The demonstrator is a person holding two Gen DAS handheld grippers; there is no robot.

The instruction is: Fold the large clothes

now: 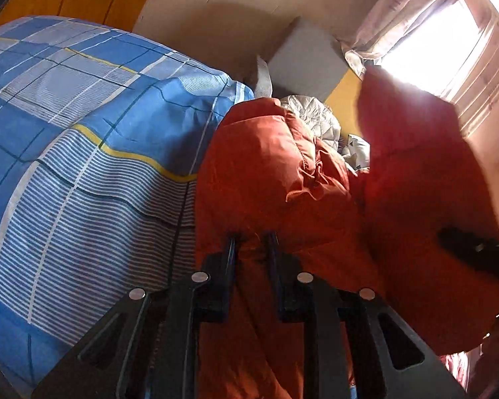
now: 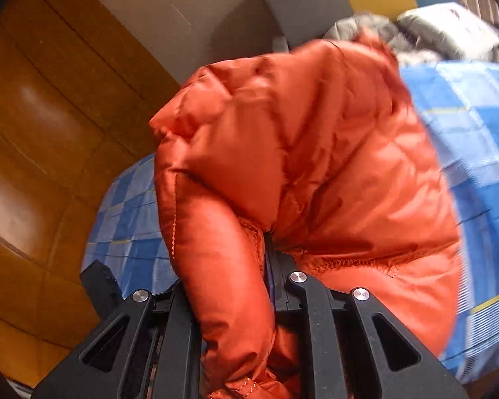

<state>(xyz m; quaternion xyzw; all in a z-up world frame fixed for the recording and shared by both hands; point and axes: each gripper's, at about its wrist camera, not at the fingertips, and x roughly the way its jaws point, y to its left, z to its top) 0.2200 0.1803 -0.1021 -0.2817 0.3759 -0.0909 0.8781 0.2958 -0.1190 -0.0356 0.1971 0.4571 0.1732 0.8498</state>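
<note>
An orange puffer jacket [image 1: 276,173] lies on a bed with a blue checked sheet [image 1: 83,139]. My left gripper [image 1: 252,237] is shut on a fold of the jacket near its lower edge. Part of the jacket [image 1: 422,173] is lifted at the right, where the other gripper's dark tip [image 1: 462,242] shows. In the right wrist view my right gripper [image 2: 269,242] is shut on the jacket [image 2: 316,153], whose puffy fabric bulges over the fingers and hides their tips. The left gripper [image 2: 99,282] shows as a dark block at the lower left there.
A grey quilted garment [image 1: 312,116] lies beyond the jacket, also in the right wrist view [image 2: 449,30]. A grey pillow [image 1: 306,56] leans on the beige wall. A bright window with curtains [image 1: 442,40] is at the right. Wooden floor [image 2: 43,126] lies beside the bed.
</note>
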